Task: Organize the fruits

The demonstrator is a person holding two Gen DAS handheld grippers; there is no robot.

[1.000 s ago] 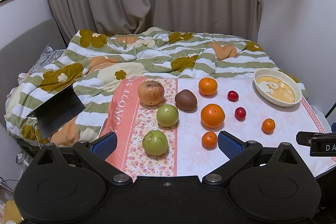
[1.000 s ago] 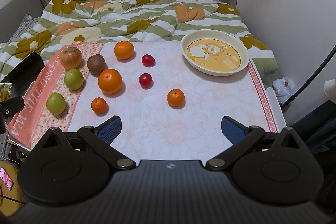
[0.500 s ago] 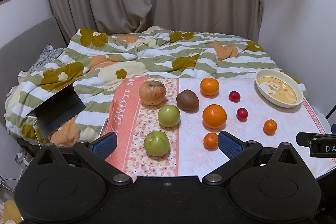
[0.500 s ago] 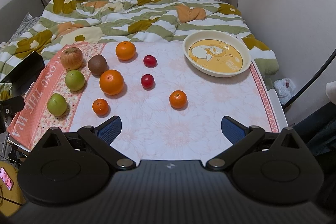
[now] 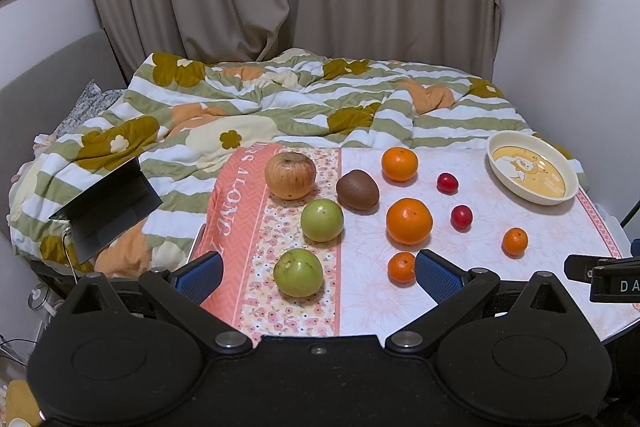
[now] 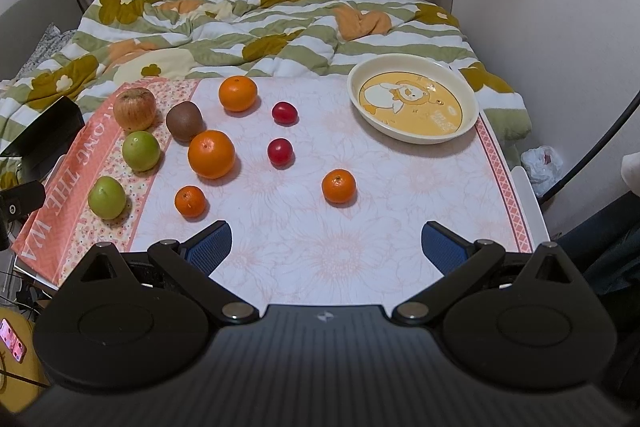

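Presently, nothing is lifted; every fruit lies loose on the table (image 6: 400, 227).

Grippers: left gripper (image 5: 318, 273), jaws wide apart, empty, low centre of its frame, just short of the near green apple (image 5: 298, 272). Right gripper (image 6: 326, 247), jaws wide apart, empty, bottom centre of its frame, over bare cloth.

Container: one cream dish with a cartoon print (image 6: 412, 99), upper right of the right view. Contents: none.

Fruit, left half of the right view: russet apple (image 6: 134, 108), second green apple (image 6: 141, 150), kiwi (image 6: 184, 121), two oranges (image 6: 211, 153), two small mandarins (image 6: 338, 185), two red cherry tomatoes (image 6: 279, 151).

Handling note, a judgement: the lone mandarin at centre lies nearest the right gripper and the dish, so it suits a first pick. Straddle it squarely; round fruit rolls if nudged by one finger.
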